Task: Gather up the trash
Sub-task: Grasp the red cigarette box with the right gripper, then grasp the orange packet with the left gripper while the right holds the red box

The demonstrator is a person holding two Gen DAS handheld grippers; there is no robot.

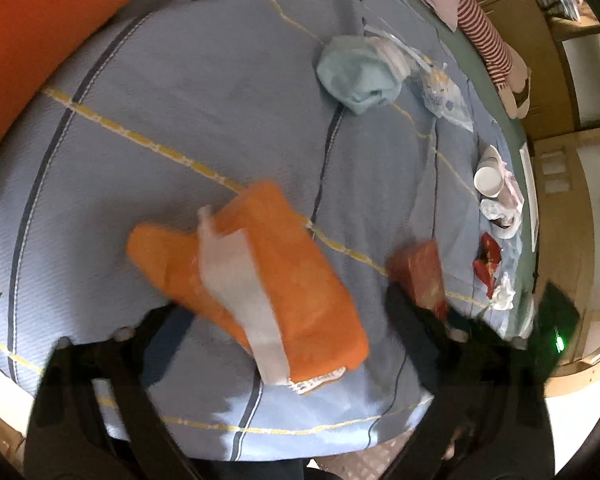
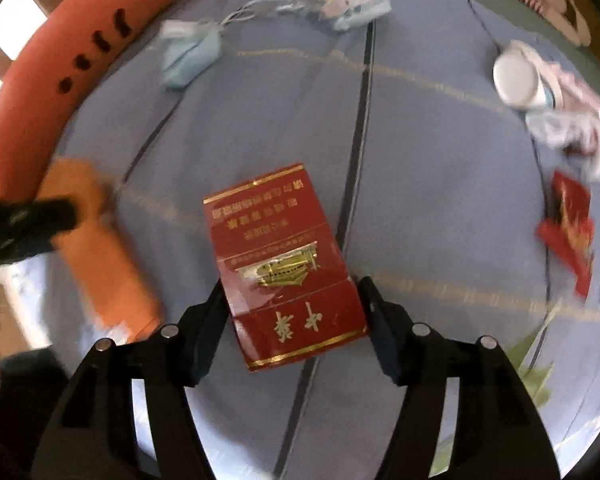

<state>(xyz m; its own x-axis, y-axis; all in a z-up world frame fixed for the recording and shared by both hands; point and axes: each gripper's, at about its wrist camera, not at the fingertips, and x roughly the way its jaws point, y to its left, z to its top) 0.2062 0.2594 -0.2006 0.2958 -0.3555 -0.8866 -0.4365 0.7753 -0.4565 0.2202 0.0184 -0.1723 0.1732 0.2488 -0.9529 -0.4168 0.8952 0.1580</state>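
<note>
A flat orange packet (image 1: 300,280) with a white strip lies on the blue bedsheet (image 1: 180,100). It sits between the fingers of my left gripper (image 1: 284,304), which is open; the right-hand finger stands clear of the packet's edge. In the right wrist view, my right gripper (image 2: 290,286) is shut on a red cigarette pack (image 2: 276,248) with gold print, one finger against each long side. The orange packet (image 2: 100,240) shows blurred at that view's left, with a black left-gripper finger (image 2: 28,220) over it. The cigarette pack (image 1: 420,268) also appears beside the left gripper.
More litter lies across the bed: a light blue mask (image 2: 188,56), a plastic wrapper (image 2: 340,4), a white paper cup (image 2: 516,76) among crumpled tissue, and a red wrapper (image 2: 568,232). An orange carrot pillow (image 2: 60,60) borders the left side. A striped plush (image 1: 488,36) lies at the far edge.
</note>
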